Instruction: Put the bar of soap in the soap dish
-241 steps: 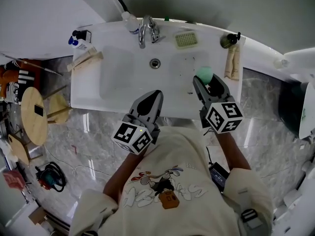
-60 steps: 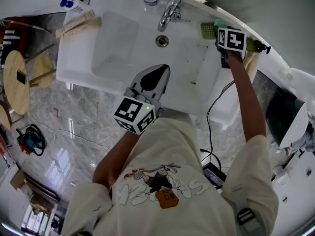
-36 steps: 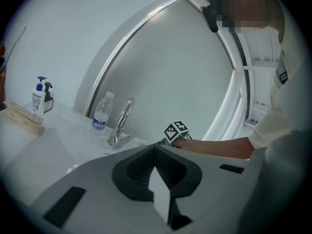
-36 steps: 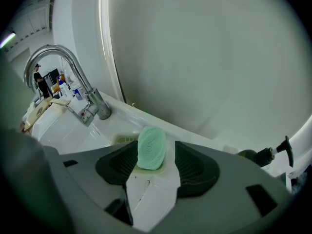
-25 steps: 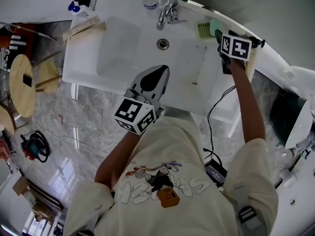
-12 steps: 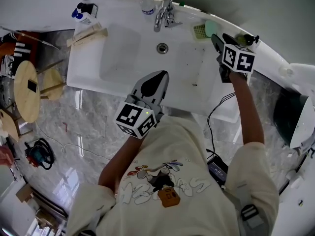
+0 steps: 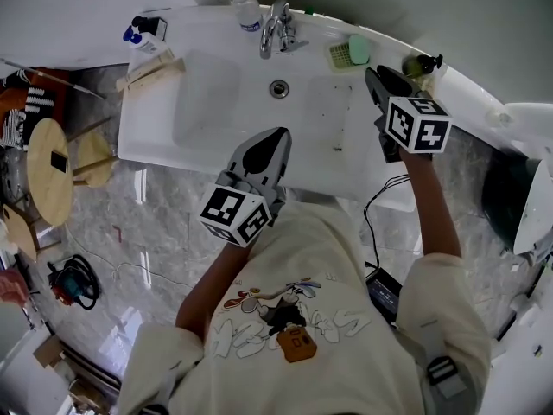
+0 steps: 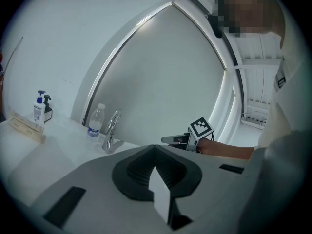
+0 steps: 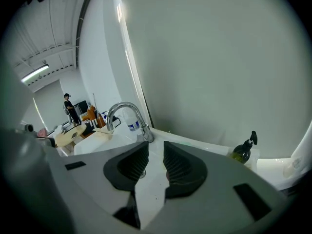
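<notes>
On the back rim of the white sink (image 7: 155,158), right of the faucet (image 7: 275,31), the green bar of soap (image 7: 359,47) lies on the ridged yellow-green soap dish (image 7: 338,55), over its right end; whether it overhangs that end I cannot tell from the head view. My right tongs (image 7: 373,74) hang just beside the dish on its right and touch neither dish nor bar. Their jaws have just been closing and now stand a narrow gap apart with nothing between them: released and empty. My left tongs (image 7: 276,135) hang over the front edge of the sink, well apart from the dish, clenched tip to tip on nothing. I judge the placing done, with only the clearing of the right tongs left. Hazard one: the bar sits toward one end of the dish, so a brush from the right tongs could push it off the ridges onto the rim or down into the basin toward the drain (image 7: 278,88). Hazard two: the dark pump bottle (image 7: 421,63) stands near the right tongs on the far side from the dish, so a careless sideways swing away from the dish could tip it. Hazard three: if the bar is wet, it could slide on the dish with no contact at all.
</notes>
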The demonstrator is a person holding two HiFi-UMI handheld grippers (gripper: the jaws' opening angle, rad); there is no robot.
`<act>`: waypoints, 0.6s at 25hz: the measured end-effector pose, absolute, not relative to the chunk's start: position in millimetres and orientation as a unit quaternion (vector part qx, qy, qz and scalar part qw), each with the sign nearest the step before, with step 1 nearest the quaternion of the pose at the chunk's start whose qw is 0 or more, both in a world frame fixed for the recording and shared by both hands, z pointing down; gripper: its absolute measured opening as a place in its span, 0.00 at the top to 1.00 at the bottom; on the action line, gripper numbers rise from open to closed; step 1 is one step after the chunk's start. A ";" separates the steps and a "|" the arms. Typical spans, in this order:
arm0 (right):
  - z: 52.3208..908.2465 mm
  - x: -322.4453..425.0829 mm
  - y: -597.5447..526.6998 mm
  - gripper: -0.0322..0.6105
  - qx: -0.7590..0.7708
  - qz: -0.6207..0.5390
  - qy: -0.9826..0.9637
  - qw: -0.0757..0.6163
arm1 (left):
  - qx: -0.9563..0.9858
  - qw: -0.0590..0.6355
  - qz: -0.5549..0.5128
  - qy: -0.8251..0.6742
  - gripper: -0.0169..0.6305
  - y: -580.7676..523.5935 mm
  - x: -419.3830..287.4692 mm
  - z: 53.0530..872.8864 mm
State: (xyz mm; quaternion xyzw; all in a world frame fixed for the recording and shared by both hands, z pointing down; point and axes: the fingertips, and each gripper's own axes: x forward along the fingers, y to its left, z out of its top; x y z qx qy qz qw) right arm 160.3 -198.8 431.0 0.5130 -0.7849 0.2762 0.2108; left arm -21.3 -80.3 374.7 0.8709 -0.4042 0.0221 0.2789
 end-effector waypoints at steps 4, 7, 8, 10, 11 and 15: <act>408.0 154.3 -184.1 0.83 0.510 0.267 -0.796 0.187 | 0.873 0.272 0.020 -0.405 0.96 -81.7 -20.8 368.5; 390.6 148.5 -170.0 0.87 0.509 0.260 -0.803 0.167 | 0.874 0.269 0.017 -0.405 0.96 -81.0 -20.1 363.5; 385.5 146.6 -165.3 0.87 0.508 0.259 -0.805 0.161 | 0.874 0.268 0.016 -0.404 0.96 -80.9 -19.7 361.8; 376.3 143.8 -155.8 0.89 0.507 0.256 -0.809 0.150 | 0.875 0.268 0.014 -0.402 0.96 -80.9 -18.4 359.2; 372.2 143.1 -150.7 0.90 0.507 0.255 -0.811 0.145 | 0.876 0.267 0.014 -0.401 0.96 -80.7 -17.6 358.4; 357.6 140.5 -127.7 0.92 0.498 0.271 -0.816 0.110 | 0.879 0.268 0.015 -0.395 0.96 -77.1 -14.4 357.9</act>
